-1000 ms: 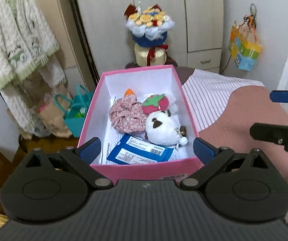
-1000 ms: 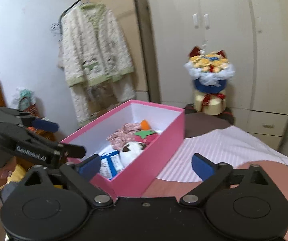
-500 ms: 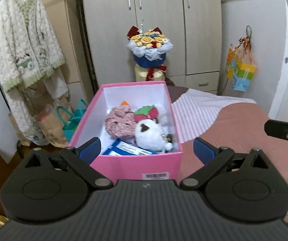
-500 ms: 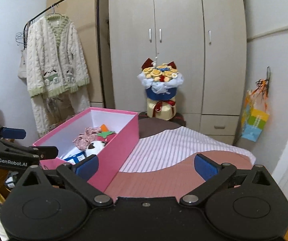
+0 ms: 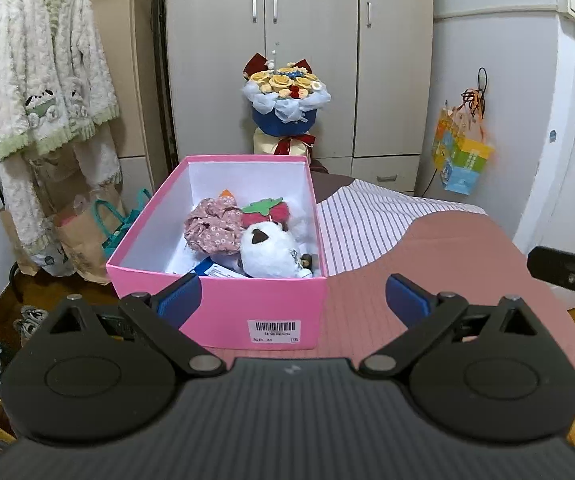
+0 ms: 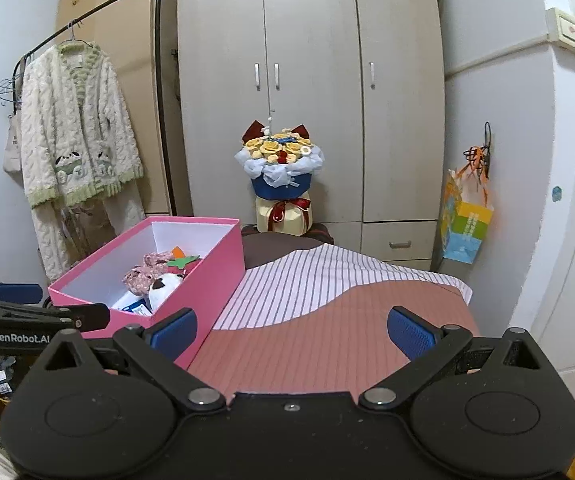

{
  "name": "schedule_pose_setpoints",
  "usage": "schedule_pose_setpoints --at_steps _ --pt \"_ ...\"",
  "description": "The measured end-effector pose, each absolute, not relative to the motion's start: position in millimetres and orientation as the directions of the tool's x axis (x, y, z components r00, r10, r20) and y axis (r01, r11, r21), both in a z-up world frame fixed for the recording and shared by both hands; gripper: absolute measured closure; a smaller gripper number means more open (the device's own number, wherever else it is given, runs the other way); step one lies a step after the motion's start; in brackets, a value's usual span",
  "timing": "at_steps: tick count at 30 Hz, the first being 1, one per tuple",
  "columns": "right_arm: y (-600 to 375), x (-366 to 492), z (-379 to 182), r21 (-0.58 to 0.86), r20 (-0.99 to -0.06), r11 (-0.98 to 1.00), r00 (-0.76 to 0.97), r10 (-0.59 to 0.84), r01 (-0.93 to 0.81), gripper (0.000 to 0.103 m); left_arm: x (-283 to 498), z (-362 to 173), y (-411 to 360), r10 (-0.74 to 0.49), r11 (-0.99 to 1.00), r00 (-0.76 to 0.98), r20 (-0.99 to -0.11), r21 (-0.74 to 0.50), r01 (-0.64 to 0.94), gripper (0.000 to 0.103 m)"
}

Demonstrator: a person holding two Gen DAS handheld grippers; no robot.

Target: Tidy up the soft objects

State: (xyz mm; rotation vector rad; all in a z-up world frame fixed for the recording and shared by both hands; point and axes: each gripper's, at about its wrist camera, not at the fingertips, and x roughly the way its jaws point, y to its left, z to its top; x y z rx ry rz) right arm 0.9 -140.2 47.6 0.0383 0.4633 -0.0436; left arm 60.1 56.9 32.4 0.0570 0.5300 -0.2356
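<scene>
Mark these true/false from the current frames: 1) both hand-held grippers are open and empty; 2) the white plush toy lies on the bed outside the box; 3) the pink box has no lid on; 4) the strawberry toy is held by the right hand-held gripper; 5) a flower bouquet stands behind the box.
1) True: the left hand-held gripper and the right hand-held gripper are open, with nothing between the fingers.
2) False: the white plush toy lies inside the pink box.
3) True: it is open at the top.
4) False: the strawberry toy is in the box, beside the floral cloth.
5) True: the bouquet stands beyond it, before the wardrobe.
</scene>
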Motion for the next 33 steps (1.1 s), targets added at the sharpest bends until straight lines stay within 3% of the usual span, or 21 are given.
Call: schedule_pose_setpoints --at_steps 22,33 --pt "-148.8 -24.9 39.3 -0.003 -0.409 0.993 0.906 -0.108 0.117 0.0 36.6 21.0 62.6 -0.239 0.97 0.868 -0.435 -0.065 0.234 0.003" --pt "-145.7 -28.4 38.3 -0.009 -0.408 0.994 0.907 -0.106 0.112 0.0 34.1 19.5 61.4 -0.195 0.974 0.872 -0.449 0.017 0.227 0.003"
